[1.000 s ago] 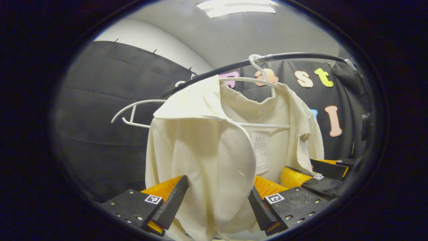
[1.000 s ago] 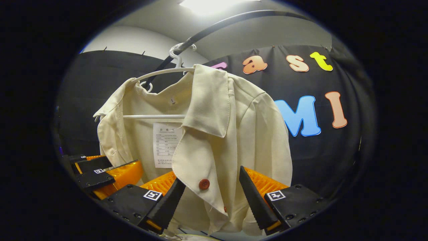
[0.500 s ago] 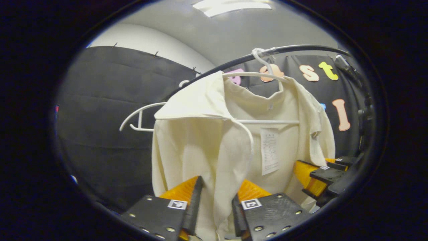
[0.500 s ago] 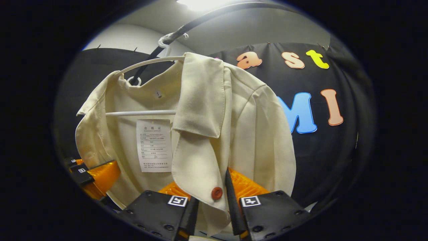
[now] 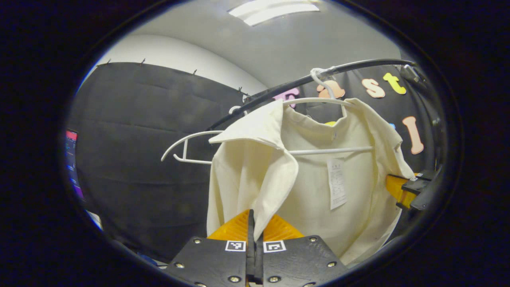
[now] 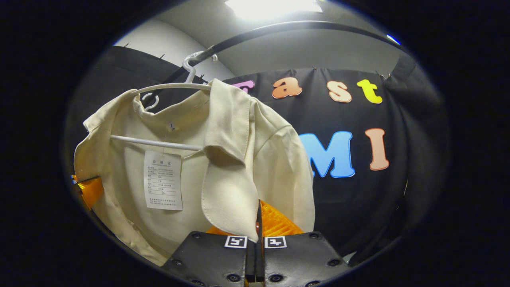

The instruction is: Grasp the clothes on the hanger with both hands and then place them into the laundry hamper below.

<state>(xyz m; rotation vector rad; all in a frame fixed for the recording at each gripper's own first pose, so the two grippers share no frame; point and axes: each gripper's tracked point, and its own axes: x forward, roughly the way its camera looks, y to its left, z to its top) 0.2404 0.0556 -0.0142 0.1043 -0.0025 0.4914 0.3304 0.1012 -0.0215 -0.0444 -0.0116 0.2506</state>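
1. Left gripper view: your left gripper (image 5: 254,239) sits at the bottom with its two fingers pressed together on the front edge of the shirt (image 5: 318,187), the cloth pinched between them just below the lapel.
2. Left gripper view: the shirt hangs open on a white hanger (image 5: 318,101), whose hook is over the dark rail (image 5: 358,65). A paper tag (image 5: 337,183) dangles inside the shirt, below the hanger's crossbar.
3. Left gripper view: a second, bare hanger (image 5: 187,147) hangs on the same rail, just to the left of the shirt.
4. Left gripper view: your right gripper (image 5: 412,187) shows at the right edge, touching the shirt's far front panel; from here you cannot tell how its fingers stand.
5. Right gripper view: your right gripper (image 6: 258,239) is at the bottom, fingers closed together on the other front edge of the shirt (image 6: 179,159), right under the folded lapel.
6. Right gripper view: the shirt is on the hanger (image 6: 167,85), hooked on the rail (image 6: 279,30), with the tag (image 6: 163,179) in the middle of the inside back.
7. Right gripper view: part of your left gripper (image 6: 89,189) peeks out at the shirt's left edge.
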